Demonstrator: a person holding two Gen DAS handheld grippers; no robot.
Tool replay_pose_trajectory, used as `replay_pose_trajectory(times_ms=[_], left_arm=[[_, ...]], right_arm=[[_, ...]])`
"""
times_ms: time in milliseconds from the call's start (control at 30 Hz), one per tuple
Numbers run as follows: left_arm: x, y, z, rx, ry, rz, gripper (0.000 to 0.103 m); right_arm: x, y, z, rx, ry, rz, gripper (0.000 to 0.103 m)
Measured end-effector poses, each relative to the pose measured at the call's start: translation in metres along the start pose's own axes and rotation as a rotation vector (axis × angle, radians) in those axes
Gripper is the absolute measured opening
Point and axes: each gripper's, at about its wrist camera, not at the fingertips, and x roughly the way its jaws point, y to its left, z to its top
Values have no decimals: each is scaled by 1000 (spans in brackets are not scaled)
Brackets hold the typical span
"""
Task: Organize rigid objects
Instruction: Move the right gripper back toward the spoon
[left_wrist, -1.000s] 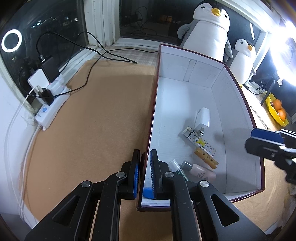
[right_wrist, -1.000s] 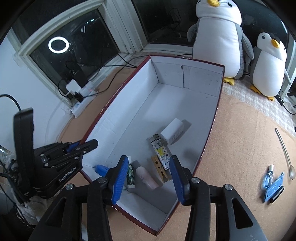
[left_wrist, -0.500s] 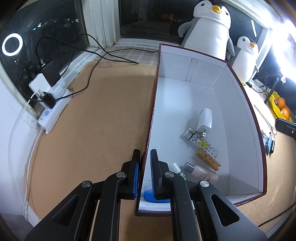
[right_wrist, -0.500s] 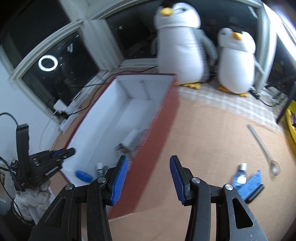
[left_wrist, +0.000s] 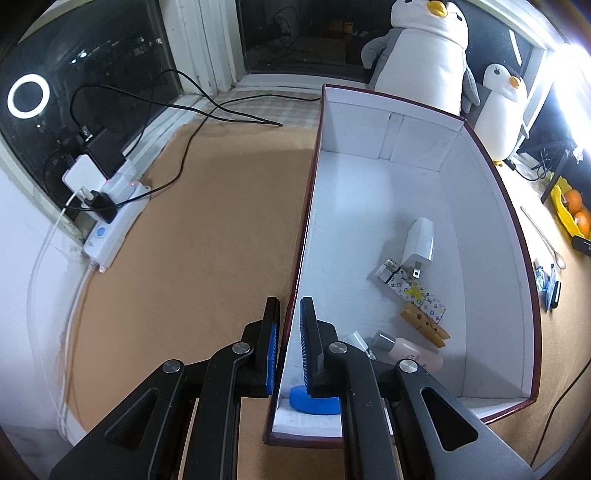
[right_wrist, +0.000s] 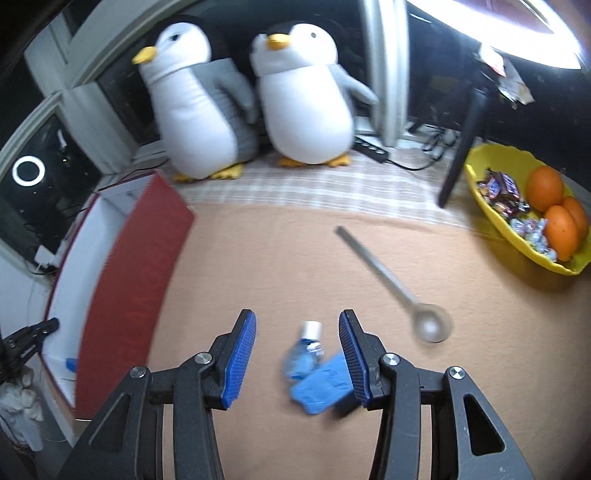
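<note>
Your right gripper (right_wrist: 297, 354) hangs spread wide over the small clear blue bottle with a white cap (right_wrist: 304, 354), while your left gripper (left_wrist: 286, 347) pinches the near left wall of the white-lined, dark-red box (left_wrist: 306, 229).

The bottle lies flat on the tan cloth, its long axis running straight away from you, cap pointing forward, midway between your blue pads (right_wrist: 238, 356) without touching either. A flat blue plastic piece (right_wrist: 323, 387) lies against its base, close to the right pad. The long metal spoon (right_wrist: 399, 291) lies ahead to the right, bowl toward you, handle angled away left. Your left jaws are pressed nearly together with the box wall between them.
</note>
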Motion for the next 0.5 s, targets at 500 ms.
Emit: replay_pose_trajectory(times_ms=[500], left_arm=[[6,-10,8,24,28,70,11]], right_arm=[[66,-63,13,-47,133,-114,43]])
